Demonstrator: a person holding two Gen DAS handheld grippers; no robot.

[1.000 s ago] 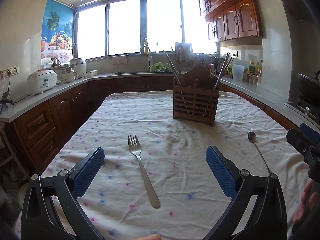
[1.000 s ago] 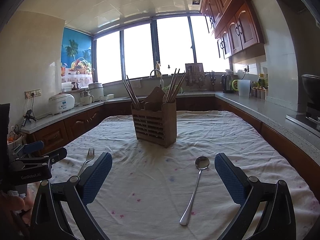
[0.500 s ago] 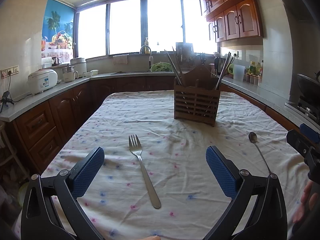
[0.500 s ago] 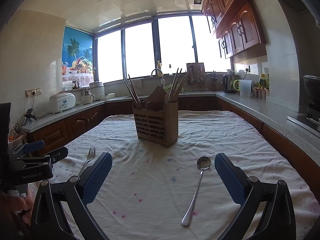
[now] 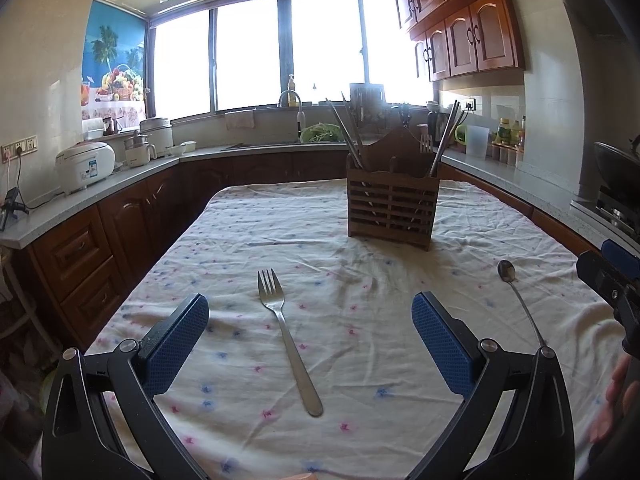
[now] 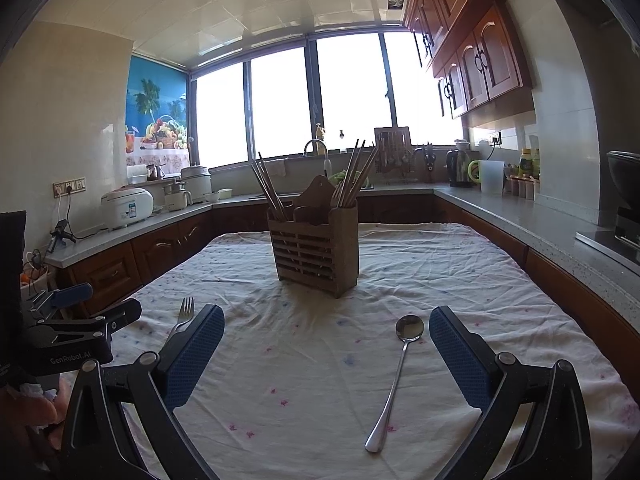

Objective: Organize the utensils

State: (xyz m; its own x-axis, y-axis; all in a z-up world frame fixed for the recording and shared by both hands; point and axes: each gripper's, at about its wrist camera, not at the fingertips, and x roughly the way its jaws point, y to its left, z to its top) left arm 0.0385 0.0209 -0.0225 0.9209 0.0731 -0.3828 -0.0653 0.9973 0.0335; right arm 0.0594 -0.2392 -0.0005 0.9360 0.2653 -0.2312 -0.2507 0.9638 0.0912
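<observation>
A kitchen with wide windows and wood cabinets surrounds a worktop [image 5: 248,216] under a speckled white cloth. A slatted wooden holder [image 5: 391,211] stands upright toward the far end, chopsticks [image 6: 267,186] leaning out of it. The fork [image 5: 288,336] lies flat between the left gripper's [image 5: 310,346] wide-open jaws, untouched. The spoon [image 6: 394,376] lies flat between the right gripper's [image 6: 326,354] jaws, which are also spread and empty.

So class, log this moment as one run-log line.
left gripper: open over fork | right gripper: open by spoon | wooden holder: upright on tablecloth
</observation>
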